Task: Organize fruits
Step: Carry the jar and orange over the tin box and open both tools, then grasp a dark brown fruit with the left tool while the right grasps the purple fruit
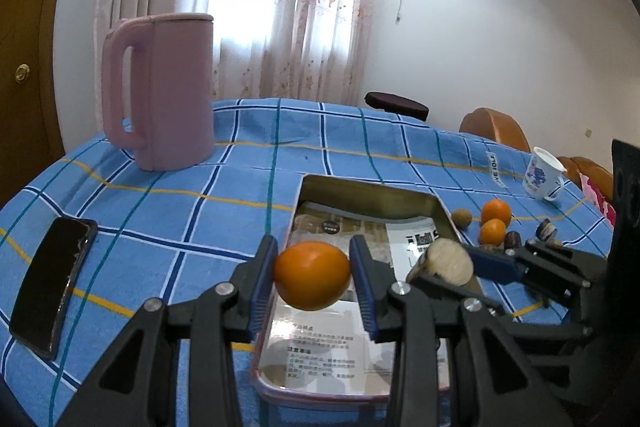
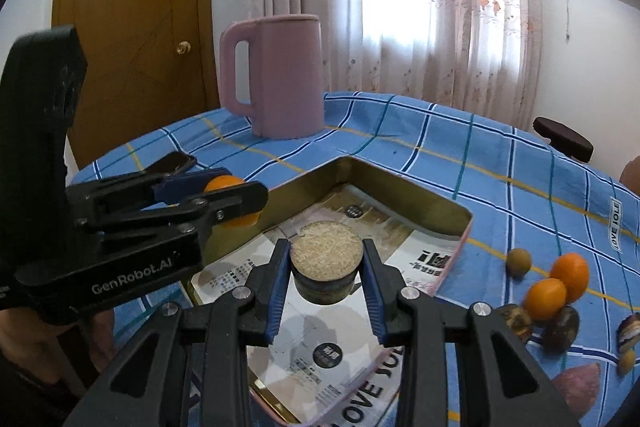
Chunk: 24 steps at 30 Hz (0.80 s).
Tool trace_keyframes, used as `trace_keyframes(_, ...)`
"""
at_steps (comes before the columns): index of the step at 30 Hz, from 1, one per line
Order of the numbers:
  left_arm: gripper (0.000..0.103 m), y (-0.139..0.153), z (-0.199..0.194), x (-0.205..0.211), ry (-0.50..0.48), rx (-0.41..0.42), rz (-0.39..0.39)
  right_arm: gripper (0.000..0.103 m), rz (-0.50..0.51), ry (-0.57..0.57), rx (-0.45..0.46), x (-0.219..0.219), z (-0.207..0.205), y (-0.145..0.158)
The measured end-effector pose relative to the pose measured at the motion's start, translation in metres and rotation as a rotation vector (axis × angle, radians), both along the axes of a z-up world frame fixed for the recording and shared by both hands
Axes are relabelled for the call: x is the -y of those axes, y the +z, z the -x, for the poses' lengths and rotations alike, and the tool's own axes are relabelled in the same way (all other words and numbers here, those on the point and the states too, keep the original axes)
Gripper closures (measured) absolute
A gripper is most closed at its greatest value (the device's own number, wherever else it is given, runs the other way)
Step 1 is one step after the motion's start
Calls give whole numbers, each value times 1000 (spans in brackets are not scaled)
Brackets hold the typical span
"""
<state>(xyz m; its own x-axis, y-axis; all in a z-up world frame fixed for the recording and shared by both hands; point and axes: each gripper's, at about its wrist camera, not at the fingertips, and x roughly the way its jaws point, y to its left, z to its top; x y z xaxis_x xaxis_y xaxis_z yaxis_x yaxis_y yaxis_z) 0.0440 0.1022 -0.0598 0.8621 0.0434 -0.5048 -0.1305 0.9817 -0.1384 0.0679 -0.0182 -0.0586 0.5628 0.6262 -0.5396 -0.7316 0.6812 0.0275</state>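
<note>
**Both fruits poised over the tin**

Blue checked cloth covers the table (image 1: 168,195) by the curtained window, and the work sits at its middle. Pinched at its widest part between the blue pads of the left gripper (image 1: 312,277), the orange (image 1: 311,275) hangs over the tin's near left rim. Just to its right, the right gripper (image 2: 326,273) is clamped on a dark-skinned cut fruit (image 2: 326,267), pale flat face up, held above the paper lining of the shallow metal tin (image 2: 466,223). Neither fruit touches the tin yet.

To my eye the step in hand is setting both pieces down inside. The orange would do best carried further over the rim before lowering, since it will roll if dropped; bring it close to the lining, then ease the jaws apart. The cut fruit should stay level so it lands on its base. With both tools this close, one going first would likely avoid a knock.

Beyond the tin, the loose fruits (image 2: 560,285) wait on the cloth to the right: two small oranges, a greenish round one and some dark ones. Further out stand a pink jug (image 1: 160,91), a phone (image 1: 52,287) and a white mug (image 1: 542,179), all well clear.
</note>
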Motion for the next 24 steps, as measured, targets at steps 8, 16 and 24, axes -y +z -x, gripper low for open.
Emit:
trace_keyframes(8,61,-2,-1,0,20,-8,-4,63,36,30,-21,-9,-1,-4)
trace_keyframes(16,30,12,10,18,11,50,-15,57,5,-64,39,33,3,11)
trace_keyframes(24,23,19,8,73,-126,67,-39,46,40,-346,37,137,-4,11)
